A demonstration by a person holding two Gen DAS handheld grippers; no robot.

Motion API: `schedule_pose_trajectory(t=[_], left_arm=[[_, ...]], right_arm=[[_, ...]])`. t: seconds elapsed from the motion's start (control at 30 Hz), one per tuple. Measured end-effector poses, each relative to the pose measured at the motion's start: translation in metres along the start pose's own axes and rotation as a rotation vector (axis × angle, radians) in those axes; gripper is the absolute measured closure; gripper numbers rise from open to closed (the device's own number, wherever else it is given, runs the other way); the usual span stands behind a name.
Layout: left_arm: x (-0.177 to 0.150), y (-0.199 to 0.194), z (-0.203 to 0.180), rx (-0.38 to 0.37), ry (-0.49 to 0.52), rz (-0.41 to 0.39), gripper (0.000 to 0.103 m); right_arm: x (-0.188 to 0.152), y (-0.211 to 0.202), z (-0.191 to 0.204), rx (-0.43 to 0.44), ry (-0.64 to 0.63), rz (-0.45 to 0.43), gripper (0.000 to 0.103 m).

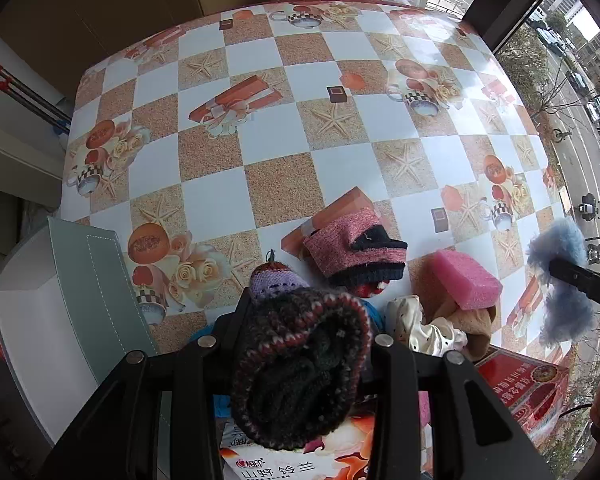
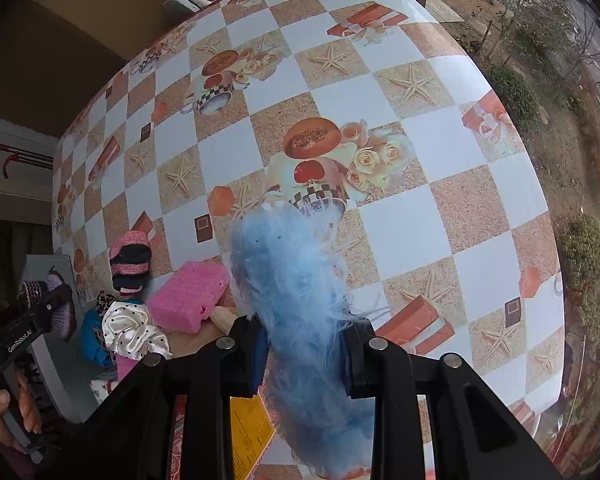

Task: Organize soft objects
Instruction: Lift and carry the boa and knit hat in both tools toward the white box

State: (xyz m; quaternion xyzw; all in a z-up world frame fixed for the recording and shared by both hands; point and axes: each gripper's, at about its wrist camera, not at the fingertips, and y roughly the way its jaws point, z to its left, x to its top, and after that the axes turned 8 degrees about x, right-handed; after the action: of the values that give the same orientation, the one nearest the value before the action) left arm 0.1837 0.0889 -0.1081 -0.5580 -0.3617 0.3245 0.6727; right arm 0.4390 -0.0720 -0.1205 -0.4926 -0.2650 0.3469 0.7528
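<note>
My left gripper (image 1: 308, 332) is shut on a dark knitted piece (image 1: 300, 372) with a red and white patterned rim, held above the near table edge. In the right wrist view, my right gripper (image 2: 304, 348) is shut on a fluffy light-blue piece (image 2: 296, 276) that hangs over the table. The same blue fluff (image 1: 560, 272) shows at the far right of the left wrist view. On the table lie a pink and black knitted sock (image 1: 356, 248), a pink sponge (image 1: 466, 278), a white dotted satin scrunchie (image 1: 420, 324) and a purple knitted piece (image 1: 272, 280).
A grey-green open box (image 1: 80, 280) stands at the table's left near corner. A red carton (image 1: 528, 384) and a printed carton (image 1: 300, 464) lie at the near edge. The checked tablecloth (image 1: 260, 152) stretches to the far edge. A hand (image 2: 4, 416) holds the left gripper's handle.
</note>
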Motion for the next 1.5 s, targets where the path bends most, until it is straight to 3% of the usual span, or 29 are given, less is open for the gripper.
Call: schedule_pose_trajectory(t=[0.27, 0.53, 0.83, 1.17, 1.5], left_arm=[[-0.059, -0.030, -0.036, -0.045, 0.204, -0.033, 0.062], [-0.121, -0.058, -0.058, -0.107, 0.422, -0.055, 0.062], [-0.180, -0.072, -0.067, -0.149, 0.644, -0.067, 0.062], [-0.200, -0.084, -0.050, -0.166, 0.672, -0.121, 0.062], [-0.194, -0.096, -0.008, -0.156, 0.552, -0.204, 0.062]], right_arm=[[-0.047, -0.026, -0.005, -0.030, 0.070, -0.040, 0.073], [-0.115, -0.040, -0.014, -0.052, 0.141, -0.029, 0.073], [-0.186, -0.037, 0.005, -0.056, 0.144, 0.021, 0.073], [-0.236, -0.012, 0.058, -0.033, 0.049, 0.107, 0.073], [-0.235, -0.009, 0.136, -0.052, -0.213, 0.109, 0.073]])
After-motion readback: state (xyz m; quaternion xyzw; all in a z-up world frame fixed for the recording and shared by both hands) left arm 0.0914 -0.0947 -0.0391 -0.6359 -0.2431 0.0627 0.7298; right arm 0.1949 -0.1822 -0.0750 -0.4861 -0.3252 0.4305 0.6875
